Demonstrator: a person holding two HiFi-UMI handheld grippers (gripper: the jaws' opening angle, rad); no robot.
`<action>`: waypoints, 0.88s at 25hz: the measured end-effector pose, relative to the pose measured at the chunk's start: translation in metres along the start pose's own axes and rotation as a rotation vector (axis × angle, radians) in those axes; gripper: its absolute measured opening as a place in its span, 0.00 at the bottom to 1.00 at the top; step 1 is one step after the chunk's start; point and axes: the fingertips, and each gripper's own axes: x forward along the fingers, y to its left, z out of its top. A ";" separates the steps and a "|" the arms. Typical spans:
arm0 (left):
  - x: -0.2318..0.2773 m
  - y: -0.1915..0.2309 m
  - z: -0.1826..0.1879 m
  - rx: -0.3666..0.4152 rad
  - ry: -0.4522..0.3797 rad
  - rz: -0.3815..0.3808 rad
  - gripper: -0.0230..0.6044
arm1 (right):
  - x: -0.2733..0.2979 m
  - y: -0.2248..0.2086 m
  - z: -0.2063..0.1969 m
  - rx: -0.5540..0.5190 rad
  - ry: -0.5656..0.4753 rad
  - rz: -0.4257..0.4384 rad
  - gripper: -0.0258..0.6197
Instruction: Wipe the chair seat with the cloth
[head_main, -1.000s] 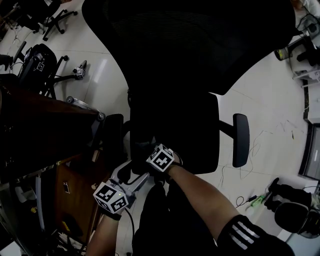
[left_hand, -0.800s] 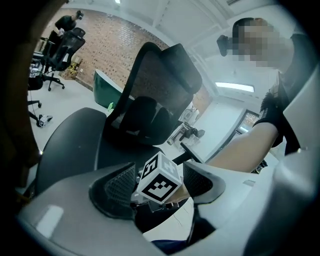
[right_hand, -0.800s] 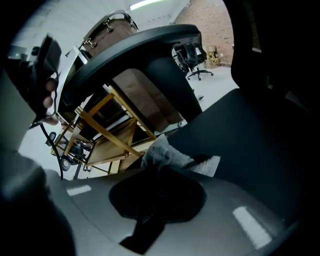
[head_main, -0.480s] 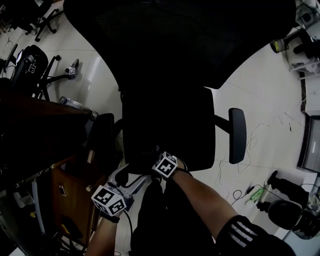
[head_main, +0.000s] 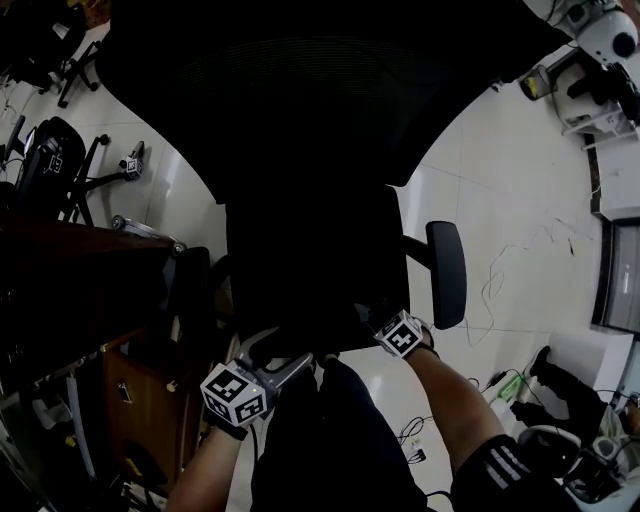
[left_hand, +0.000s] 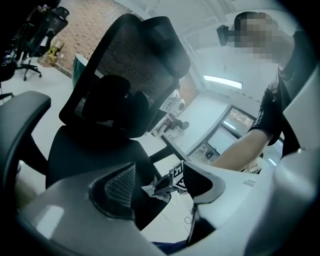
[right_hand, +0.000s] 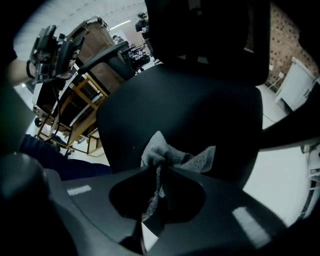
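1. Right at the bottom centre of the head view, the left gripper (head_main: 282, 358) hangs over the person's dark trousers. Its jaws are spread wide with nothing between them, just short of the seat's front edge.
2. Next, lower centre-right, the right gripper (head_main: 378, 318) has its jaws pinched tight on the cloth (right_hand: 176, 156). A grey wad bunches above the tips and a tail hangs down between them.
3. That cloth sits at the front corner of the chair seat (head_main: 310, 250), right on the rim at the lower right of the seat.
4. Ahead of it, the broad dark seat lies open all the way up the frame.
5. Now the sides. The right armrest (head_main: 447, 272) stands just beside the right gripper at centre right. The left armrest (head_main: 190, 285) is at centre left, close against a wooden desk (head_main: 70, 270).
6. Further up, the backrest (head_main: 300, 90) fills the top of the frame and closes off the seat's far edge.
7. Beyond, at right, there is pale open floor (head_main: 520, 180) with loose cables (head_main: 495, 290) trailing across it.
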 end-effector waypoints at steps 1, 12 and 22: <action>0.003 -0.003 0.001 0.002 0.004 -0.007 0.55 | -0.004 -0.008 -0.006 0.013 0.002 -0.013 0.09; 0.012 -0.011 0.029 0.032 -0.006 -0.007 0.55 | -0.033 -0.021 0.021 0.246 -0.144 -0.033 0.10; -0.013 -0.061 0.120 0.109 -0.130 0.031 0.55 | -0.206 0.050 0.166 0.123 -0.630 0.069 0.10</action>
